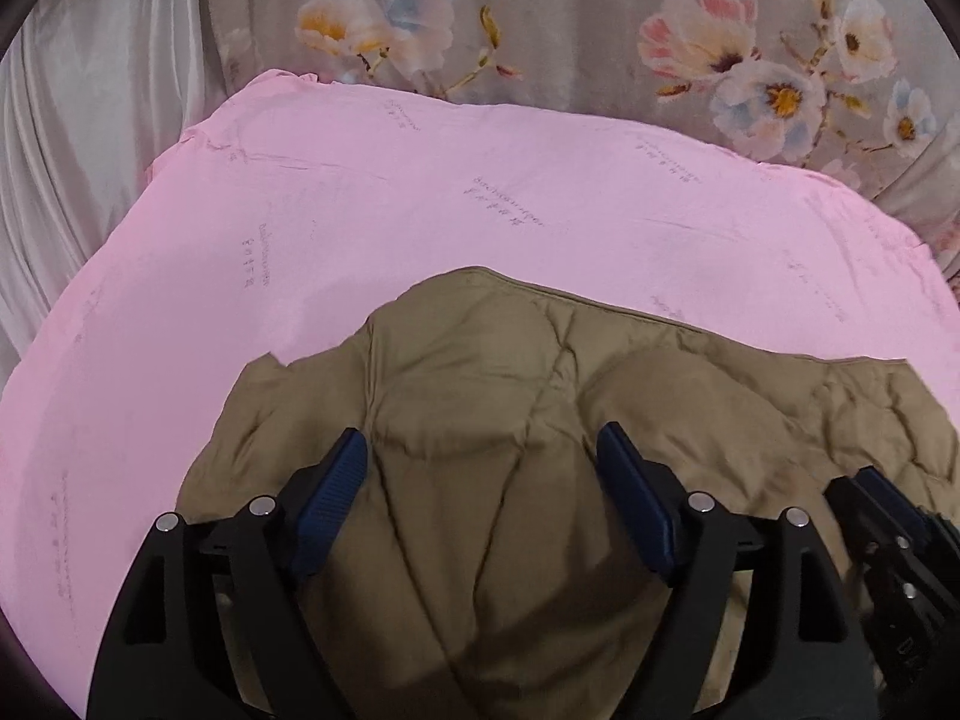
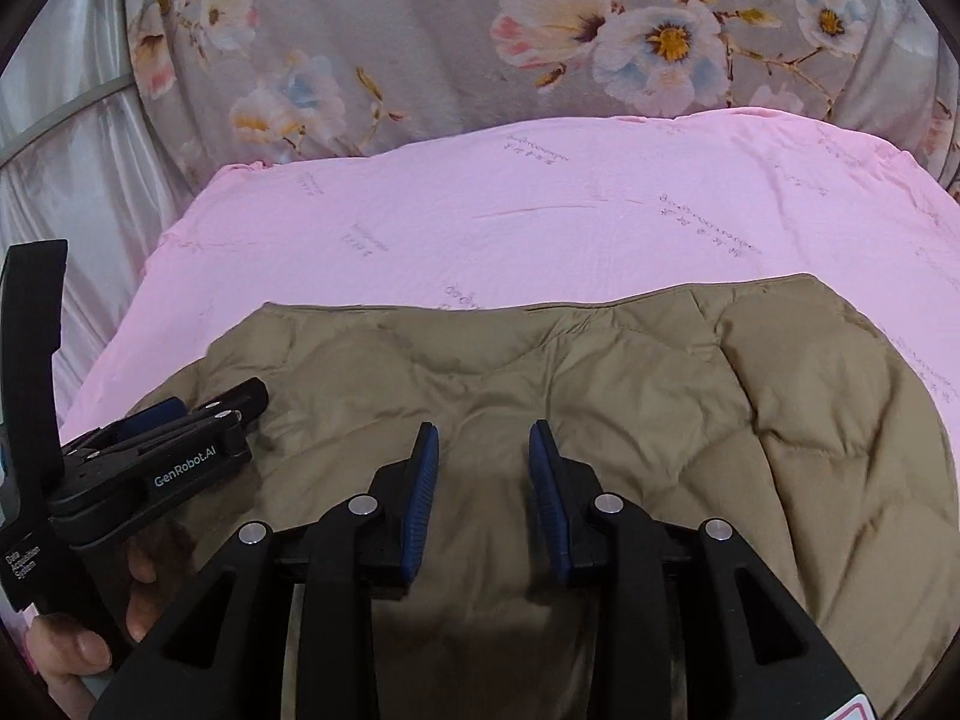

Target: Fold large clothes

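A tan quilted jacket (image 1: pixel 510 396) lies folded on a pink sheet (image 1: pixel 360 210); it also shows in the right wrist view (image 2: pixel 600 372). My left gripper (image 1: pixel 483 450) is open wide and hovers over the jacket's near part, nothing between its blue pads. My right gripper (image 2: pixel 483 441) is open over the jacket's middle, with a narrower gap. The left gripper also shows in the right wrist view (image 2: pixel 198 414) at the left edge, held by a hand. The right gripper shows at the right edge of the left wrist view (image 1: pixel 888 498).
The pink sheet (image 2: pixel 540 210) covers a bed. A grey floral blanket (image 1: pixel 600 18) lies along the far side, also in the right wrist view (image 2: pixel 420 30). A white satin curtain (image 1: pixel 78 120) hangs at the left beyond the bed edge.
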`<move>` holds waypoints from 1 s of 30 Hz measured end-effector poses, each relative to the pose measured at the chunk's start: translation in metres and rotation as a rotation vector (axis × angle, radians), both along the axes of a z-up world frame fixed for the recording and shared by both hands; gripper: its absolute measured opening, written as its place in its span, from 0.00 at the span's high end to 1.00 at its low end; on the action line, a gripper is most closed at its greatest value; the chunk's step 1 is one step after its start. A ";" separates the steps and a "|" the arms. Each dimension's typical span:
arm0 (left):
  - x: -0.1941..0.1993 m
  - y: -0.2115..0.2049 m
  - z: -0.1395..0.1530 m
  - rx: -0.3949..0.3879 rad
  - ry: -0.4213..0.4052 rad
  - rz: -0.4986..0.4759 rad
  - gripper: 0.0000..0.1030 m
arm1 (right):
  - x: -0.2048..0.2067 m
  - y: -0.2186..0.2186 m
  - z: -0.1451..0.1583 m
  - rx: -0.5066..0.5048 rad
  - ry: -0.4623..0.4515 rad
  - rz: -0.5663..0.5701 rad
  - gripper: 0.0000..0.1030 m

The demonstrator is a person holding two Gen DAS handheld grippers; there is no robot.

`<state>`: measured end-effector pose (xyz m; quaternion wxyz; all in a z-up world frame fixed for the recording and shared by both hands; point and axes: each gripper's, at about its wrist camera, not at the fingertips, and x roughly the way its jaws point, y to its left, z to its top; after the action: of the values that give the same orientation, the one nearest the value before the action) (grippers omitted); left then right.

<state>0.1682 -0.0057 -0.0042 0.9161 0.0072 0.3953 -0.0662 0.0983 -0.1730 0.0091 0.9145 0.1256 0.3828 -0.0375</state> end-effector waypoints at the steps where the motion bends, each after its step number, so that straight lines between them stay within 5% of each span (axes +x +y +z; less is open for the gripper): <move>1: -0.011 -0.001 0.004 -0.015 -0.006 -0.020 0.26 | -0.007 0.003 0.001 -0.010 -0.002 0.004 0.69; 6: -0.053 -0.020 -0.008 0.001 0.007 -0.106 0.26 | -0.025 0.010 -0.011 -0.034 0.012 0.004 0.70; 20: -0.065 -0.030 -0.037 0.074 -0.059 -0.072 0.25 | -0.031 0.014 -0.029 -0.101 -0.002 0.000 0.72; 25: -0.091 -0.003 -0.024 -0.034 -0.026 -0.068 0.25 | -0.045 0.028 -0.017 -0.141 0.003 0.000 0.72; 27: -0.110 0.023 -0.022 -0.087 -0.012 -0.042 0.11 | -0.055 0.032 -0.011 -0.121 -0.001 0.018 0.71; 30: -0.139 0.071 -0.030 -0.157 -0.005 0.007 0.11 | -0.069 0.038 -0.008 -0.097 -0.001 0.045 0.71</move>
<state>0.0290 0.0654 -0.0347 0.9151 -0.0659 0.3866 -0.0938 0.0294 -0.1348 0.0014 0.9202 0.0723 0.3830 -0.0354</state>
